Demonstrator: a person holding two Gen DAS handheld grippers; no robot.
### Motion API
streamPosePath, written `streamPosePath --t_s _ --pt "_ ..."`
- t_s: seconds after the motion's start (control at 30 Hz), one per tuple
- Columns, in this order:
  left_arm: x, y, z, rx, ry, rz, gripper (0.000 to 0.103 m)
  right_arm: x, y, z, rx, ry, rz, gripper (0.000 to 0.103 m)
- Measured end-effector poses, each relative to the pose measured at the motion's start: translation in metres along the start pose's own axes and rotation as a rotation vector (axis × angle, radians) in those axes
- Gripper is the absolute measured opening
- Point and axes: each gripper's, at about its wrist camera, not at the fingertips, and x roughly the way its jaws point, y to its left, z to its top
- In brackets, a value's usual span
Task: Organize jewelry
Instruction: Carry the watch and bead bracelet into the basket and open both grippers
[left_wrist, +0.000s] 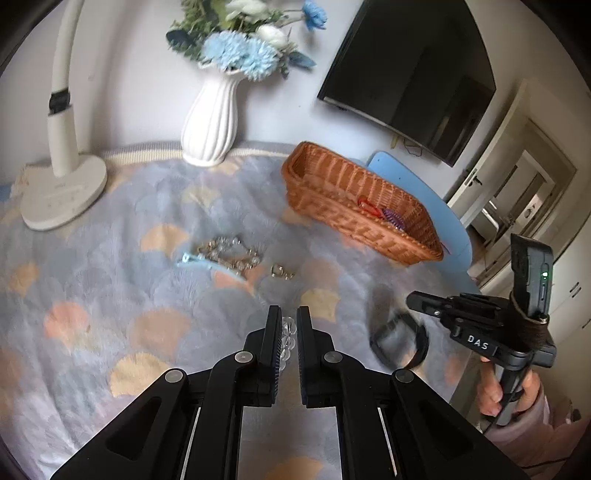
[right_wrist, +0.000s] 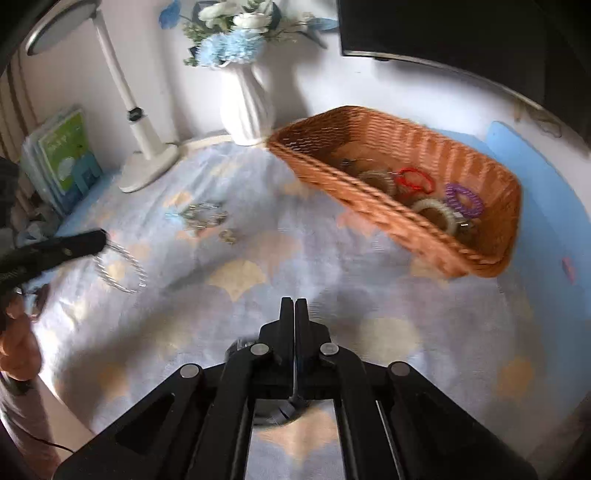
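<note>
1. The left tongs (left_wrist: 289, 325) are narrowed on a clear bead bracelet (left_wrist: 287, 341), low centre of the left view.
2. The right tongs (right_wrist: 294, 308) are pressed together, pinching a black band (left_wrist: 400, 341).
3. Judged step: carrying both pieces to the wicker basket (right_wrist: 491, 206), upper right, then releasing inside its rim.
4. More jewelry (left_wrist: 229, 253) lies mid-frame on the scallop-patterned cloth (left_wrist: 110, 266) over the table.
5. A white vase (left_wrist: 212, 125), lamp (left_wrist: 62, 184) and wall screen (left_wrist: 413, 70) stand behind.

A home living room or bedroom: a wall-mounted television (left_wrist: 410, 70), a white vase (left_wrist: 210, 122) of flowers, a desk lamp (left_wrist: 61, 158), and a scallop-patterned soft cloth (left_wrist: 110, 295) over the surface.
</note>
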Motion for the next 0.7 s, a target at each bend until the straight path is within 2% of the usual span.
streamPosePath --t_s 0.1,0.2,0.37,0.5,0.6,0.7 --pt "-0.003 -0.001 0.004 0.002 -0.011 0.010 0.008 0.005 -0.008 -0.006 0.011 0.017 0.025 0.003" --pt "0.004 0.011 0.000 -0.021 0.011 0.030 0.008 0.008 -0.020 -0.016 0.049 0.037 0.066 0.009" --pt "0.011 0.040 -0.019 -0.099 0.047 0.021 0.008 0.003 -0.028 -0.031 0.039 0.033 0.029 0.030" --pt "0.017 0.053 -0.028 -0.119 0.071 0.062 0.008 -0.007 -0.035 -0.041 0.077 -0.001 0.090 0.032" --pt "0.025 0.056 -0.034 -0.121 0.094 0.067 0.009 -0.012 -0.036 -0.046 0.084 -0.006 0.116 0.040" --pt "0.033 0.055 -0.038 -0.105 0.119 0.100 0.017 -0.012 -0.035 -0.051 0.083 0.008 0.127 0.041"
